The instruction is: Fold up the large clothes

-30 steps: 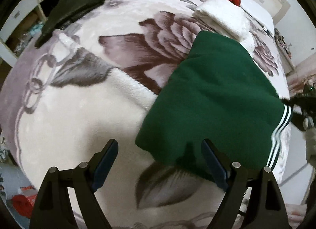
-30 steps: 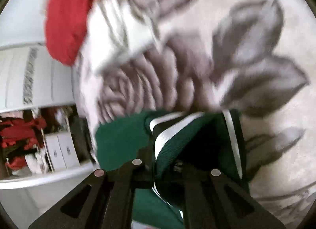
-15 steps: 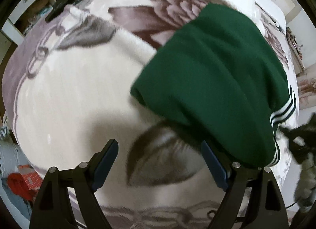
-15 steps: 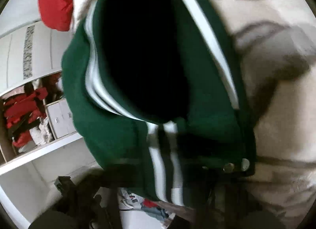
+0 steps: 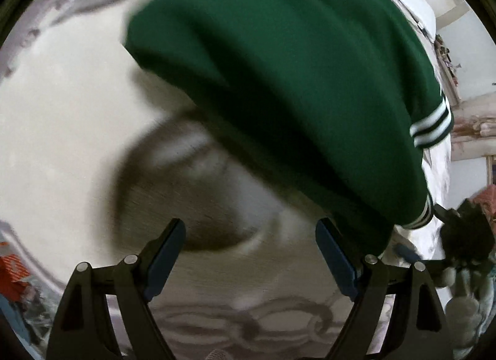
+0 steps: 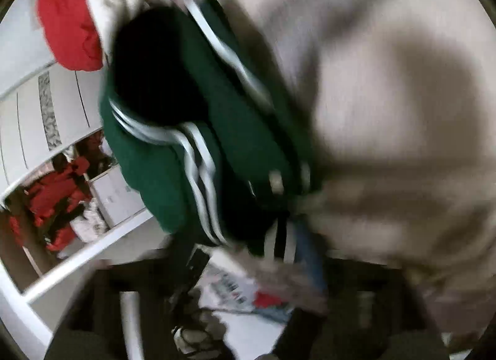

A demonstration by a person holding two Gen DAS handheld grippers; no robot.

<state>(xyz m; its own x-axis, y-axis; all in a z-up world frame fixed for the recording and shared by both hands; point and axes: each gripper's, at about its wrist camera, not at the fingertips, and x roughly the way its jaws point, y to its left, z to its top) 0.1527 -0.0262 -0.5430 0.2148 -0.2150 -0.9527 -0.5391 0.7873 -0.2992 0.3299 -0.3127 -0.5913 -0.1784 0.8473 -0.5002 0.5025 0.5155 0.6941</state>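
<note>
Bed: a cream blanket (image 5: 62,130) with grey flower print is spread over it.
Green garment (image 5: 294,81): folded with white-striped cuffs, laid on the blanket, toward its right edge.
Left gripper (image 5: 250,254): fingers spread wide, nothing held, just short of the garment's near edge.
Right gripper: heavily blurred; finger state cannot be told.
Red bedding (image 6: 66,19): seen beyond the garment.

Both cameras looked down close at the bed blanket (image 5: 62,130); both saw the green top (image 5: 294,65), upper frame.
</note>
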